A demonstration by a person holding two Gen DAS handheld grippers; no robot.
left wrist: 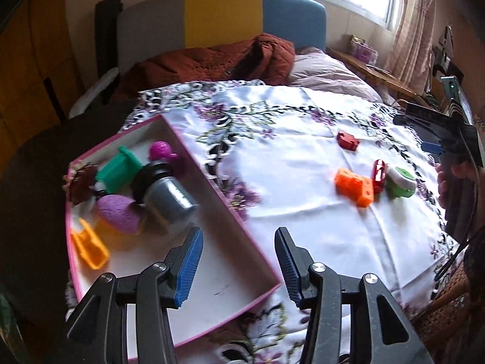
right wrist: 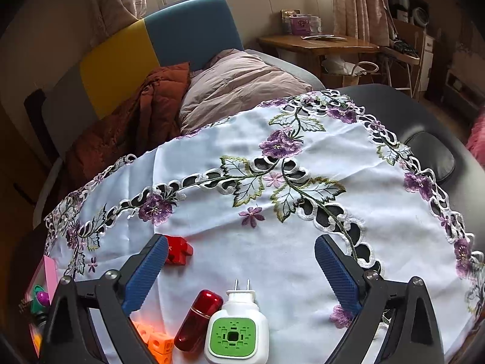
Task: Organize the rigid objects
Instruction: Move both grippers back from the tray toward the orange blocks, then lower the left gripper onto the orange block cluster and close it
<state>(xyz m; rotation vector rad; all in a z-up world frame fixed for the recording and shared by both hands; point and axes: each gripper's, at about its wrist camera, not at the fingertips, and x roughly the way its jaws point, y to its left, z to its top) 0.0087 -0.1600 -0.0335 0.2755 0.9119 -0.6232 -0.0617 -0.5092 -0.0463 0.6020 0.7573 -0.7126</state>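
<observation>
Orange block (right wrist: 157,345) half hidden behind my wide-open, empty right gripper (right wrist: 239,273); left gripper (left wrist: 239,262) partly open, empty; tray (left wrist: 242,236) contents blurred.

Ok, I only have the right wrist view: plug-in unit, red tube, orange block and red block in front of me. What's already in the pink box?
Observer: A grey bottle, a green piece, a purple egg shape and a few more toys.
Operator: Room left in it?
Observer: Yes, the near end of the pink box is bare.
Operator: Is the left gripper carrying anything?
Observer: No, the left gripper is open, nothing between its pads, above the box's near corner.
</observation>
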